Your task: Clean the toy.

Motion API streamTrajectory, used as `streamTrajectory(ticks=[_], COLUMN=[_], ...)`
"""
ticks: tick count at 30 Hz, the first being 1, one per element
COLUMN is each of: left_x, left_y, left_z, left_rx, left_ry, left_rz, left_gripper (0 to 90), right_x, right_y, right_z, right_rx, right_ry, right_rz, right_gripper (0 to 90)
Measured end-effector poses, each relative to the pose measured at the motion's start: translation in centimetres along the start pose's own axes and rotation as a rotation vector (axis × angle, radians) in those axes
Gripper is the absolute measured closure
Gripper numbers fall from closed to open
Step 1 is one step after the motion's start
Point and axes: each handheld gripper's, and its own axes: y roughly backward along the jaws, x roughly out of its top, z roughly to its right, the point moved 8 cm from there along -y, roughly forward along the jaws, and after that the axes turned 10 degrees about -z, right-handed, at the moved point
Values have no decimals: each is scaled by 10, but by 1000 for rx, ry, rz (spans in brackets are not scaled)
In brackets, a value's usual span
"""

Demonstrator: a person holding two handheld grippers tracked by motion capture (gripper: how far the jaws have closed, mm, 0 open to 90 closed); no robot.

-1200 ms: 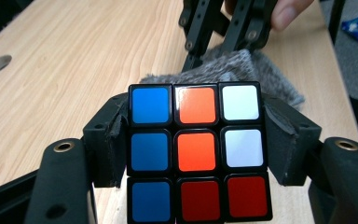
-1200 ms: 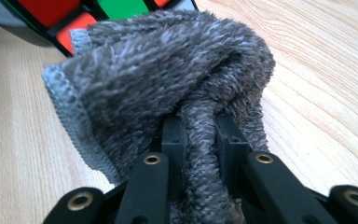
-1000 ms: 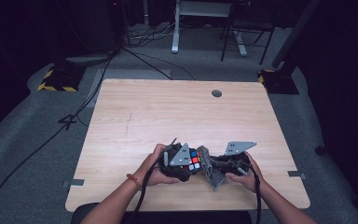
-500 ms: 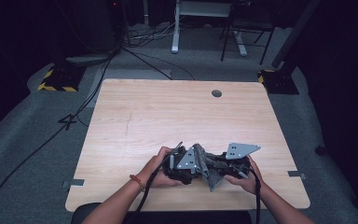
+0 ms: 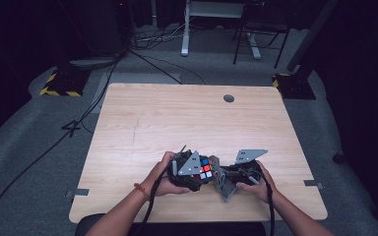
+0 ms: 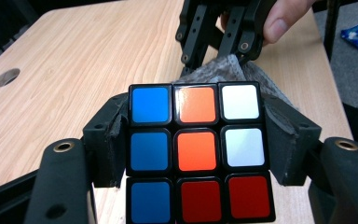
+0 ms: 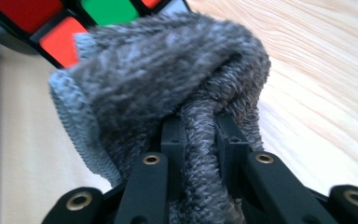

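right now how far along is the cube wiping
Done: the left gripper is clamped on the puzzle cube and the right gripper has pinched the grey cloth. In hand: the cloth sits bunched against the cube's side. Left: wiping the other faces, then setting both down.

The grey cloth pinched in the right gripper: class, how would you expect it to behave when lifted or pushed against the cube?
The grey cloth is probably floppy: it bunches and folds over the right gripper. Its fuzzy pile suggests it grips rather than slips. It likely yields when pressed against the stiff cube clamped in the left gripper.
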Motion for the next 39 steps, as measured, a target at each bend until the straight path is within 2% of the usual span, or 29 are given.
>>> streamTrajectory(ticks=[1, 6, 11, 15, 18, 21, 30, 33, 39], left_x=[0, -1, -5, -11, -13, -13, -15, -15, -13], left_y=[0, 0, -3, -10, -13, -15, -17, -17, -15], left_z=[0, -2, -3, -2, -3, -4, -3, -3, -4], left_rx=[-4, -14, -23, -5, 7, 22, 17, 6, 8], left_ry=[5, 14, 25, 16, 7, 12, 13, 16, 20], left_rz=[3, 12, -4, -59, -80, -89, -117, -114, -101], left_gripper=[334, 330, 327, 325, 326, 322, 326, 329, 331], right_x=[2, 4, 7, 8, 9, 10, 15, 17, 17], right_y=[1, 5, 11, 15, 14, 13, 18, 21, 20], right_z=[-2, -5, -4, -5, -6, -7, -11, -12, -10], right_rx=[21, 43, 39, 21, -6, -24, -55, -50, -79], right_ry=[2, -12, -15, -3, 13, 21, 56, 54, 67], right_rz=[18, 56, 96, 108, 95, 94, 107, 124, 115], right_gripper=[768, 771, 774, 775, 776, 776, 776, 775, 773])
